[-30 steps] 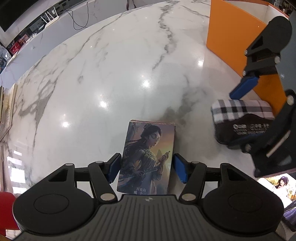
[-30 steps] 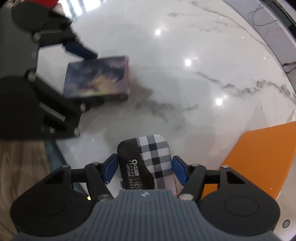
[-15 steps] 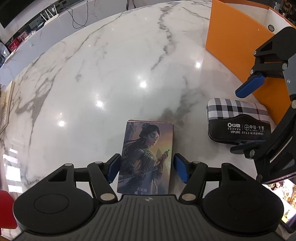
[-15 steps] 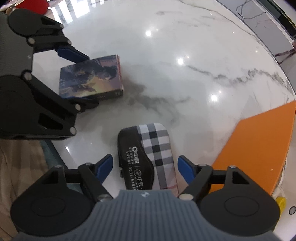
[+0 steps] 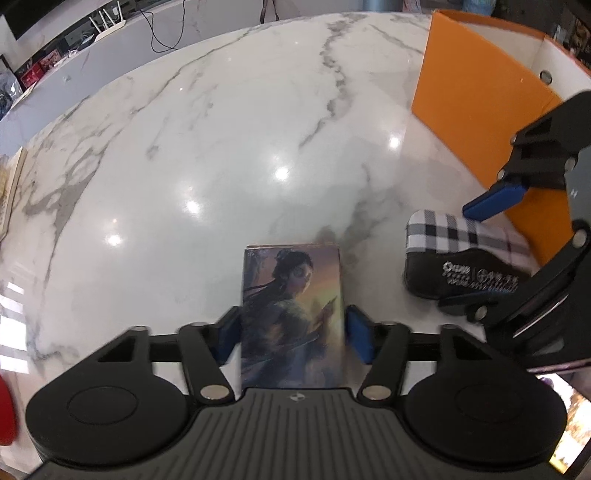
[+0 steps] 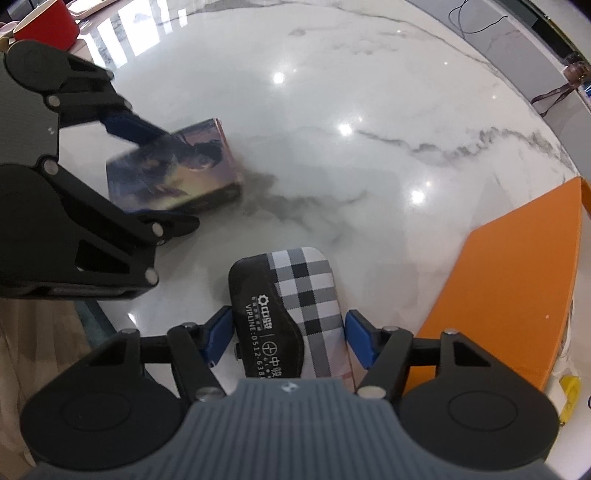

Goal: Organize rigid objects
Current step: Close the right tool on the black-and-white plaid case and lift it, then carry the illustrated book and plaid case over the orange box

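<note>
Both tools just closing: left tool (image 5: 291,338) pinching illustrated box (image 5: 291,295) on marble bench (image 5: 221,147), right tool (image 6: 288,334) pinching plaid case (image 6: 291,306) near orange bin (image 6: 517,288), right.

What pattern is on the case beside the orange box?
Black-and-white plaid case, clearest in the right wrist view.

White marble table (image 5: 229,122) with grey veins, glossy, ceiling lights reflected. Red cup (image 6: 46,20) at far table edge in right view. Black cable (image 5: 157,31) and white router (image 5: 107,22) on ledge beyond table.
</note>
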Available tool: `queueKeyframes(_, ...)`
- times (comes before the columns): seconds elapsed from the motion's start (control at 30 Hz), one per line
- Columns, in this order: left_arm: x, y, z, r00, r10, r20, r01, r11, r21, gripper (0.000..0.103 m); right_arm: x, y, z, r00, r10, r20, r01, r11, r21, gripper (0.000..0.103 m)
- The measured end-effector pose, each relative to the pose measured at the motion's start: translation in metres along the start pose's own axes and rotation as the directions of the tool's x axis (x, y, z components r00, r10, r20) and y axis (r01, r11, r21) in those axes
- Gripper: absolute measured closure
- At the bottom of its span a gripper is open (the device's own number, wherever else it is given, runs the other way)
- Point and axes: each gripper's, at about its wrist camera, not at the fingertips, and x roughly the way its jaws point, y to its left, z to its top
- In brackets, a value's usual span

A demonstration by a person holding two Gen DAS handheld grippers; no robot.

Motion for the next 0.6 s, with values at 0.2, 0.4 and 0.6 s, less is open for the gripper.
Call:
queueKeyframes(0.2, -0.006, -0.005, -0.003, 0.999, 0.015, 0.041, -0.014, 1.0, -0.016, 0.038, -0.01, -0.001, -0.007, 0.999, -0.013, 0.043, 0.011, 0.999, 0.042, 0.041)
queueKeyframes(0.4, -0.02, -0.008, -0.001, 0.995, 0.012, 0.095, -0.007, 0.999, -0.047, 0.038, -0.024, -0.002, -0.007, 0.995, -0.016, 0.096, 0.01, 0.998, 0.062, 0.042)
queueKeyframes(0.6, -0.035, -0.003, 0.004, 0.991, 0.026, 0.132, -0.015, 0.997, -0.082, 0.038, -0.041, -0.004, -0.006, 0.988, -0.025, 0.152, 0.014, 0.997, 0.072, 0.042)
